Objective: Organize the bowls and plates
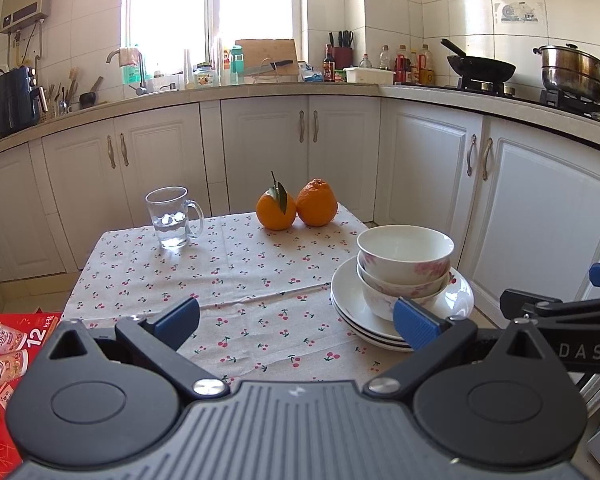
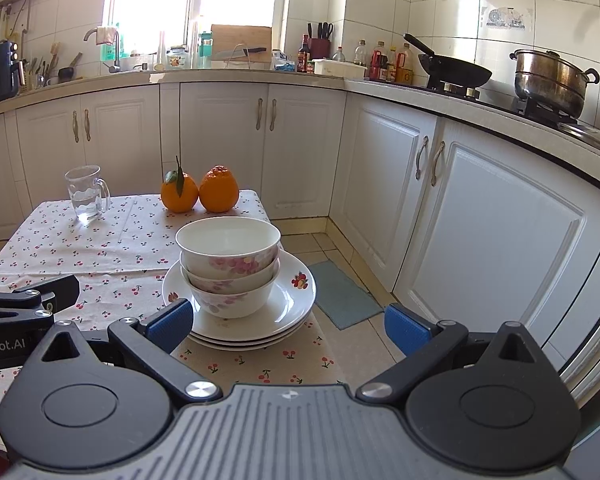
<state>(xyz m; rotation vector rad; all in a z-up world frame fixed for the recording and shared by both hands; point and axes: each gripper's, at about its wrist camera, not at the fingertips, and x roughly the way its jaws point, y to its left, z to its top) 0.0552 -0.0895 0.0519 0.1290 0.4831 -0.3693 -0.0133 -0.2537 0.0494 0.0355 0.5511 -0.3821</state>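
Observation:
Three white bowls with pink flowers (image 1: 405, 268) (image 2: 230, 266) are nested on a stack of white plates (image 1: 348, 300) (image 2: 296, 300) at the table's right front corner. My left gripper (image 1: 296, 318) is open and empty, above the cloth left of the stack; its right finger overlaps the stack's near edge in the view. My right gripper (image 2: 288, 322) is open and empty, just in front of the stack, with its left finger near the plates' left rim. Each gripper's body shows at the edge of the other's view.
The table carries a cherry-print cloth (image 1: 236, 280). A glass mug with water (image 1: 172, 216) (image 2: 86, 194) and two oranges (image 1: 296, 208) (image 2: 198, 194) stand at the far side. White cabinets (image 2: 480, 216) and a floor mat (image 2: 344, 294) are to the right. A red box (image 1: 4, 356) lies to the left.

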